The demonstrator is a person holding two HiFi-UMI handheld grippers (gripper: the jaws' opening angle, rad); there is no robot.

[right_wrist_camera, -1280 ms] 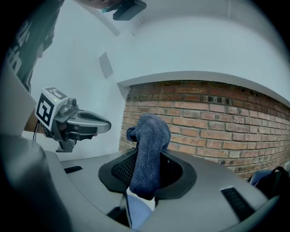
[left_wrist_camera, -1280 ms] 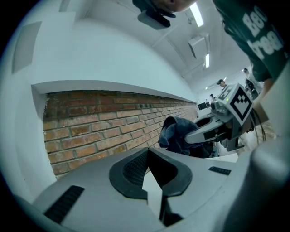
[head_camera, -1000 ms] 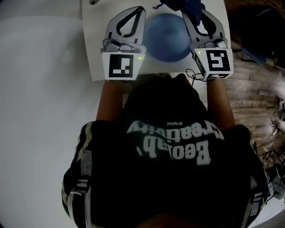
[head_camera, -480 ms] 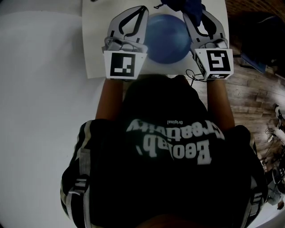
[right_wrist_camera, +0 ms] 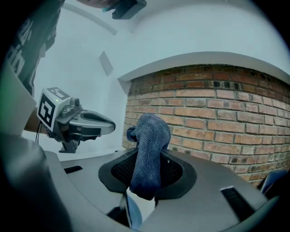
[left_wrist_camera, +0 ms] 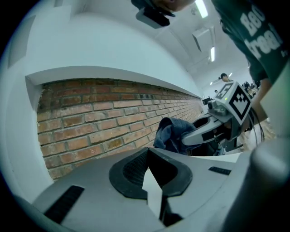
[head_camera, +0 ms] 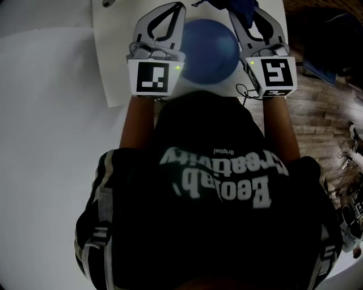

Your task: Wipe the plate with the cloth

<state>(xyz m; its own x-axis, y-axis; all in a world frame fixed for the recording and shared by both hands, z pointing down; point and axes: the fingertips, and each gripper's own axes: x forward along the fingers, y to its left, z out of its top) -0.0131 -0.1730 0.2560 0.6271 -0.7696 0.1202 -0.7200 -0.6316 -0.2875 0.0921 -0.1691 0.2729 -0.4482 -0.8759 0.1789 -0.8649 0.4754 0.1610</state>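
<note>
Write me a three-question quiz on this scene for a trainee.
1. Which gripper grips the cloth?
2. True or false: the left gripper has its jaws spread wide around the plate.
3. The wall facing both grippers is: A tiled, B brick, C glass.

Key
1. The right gripper; the cloth stands up between its jaws.
2. False. Its jaws are together and empty, beside the plate.
3. B.
</note>
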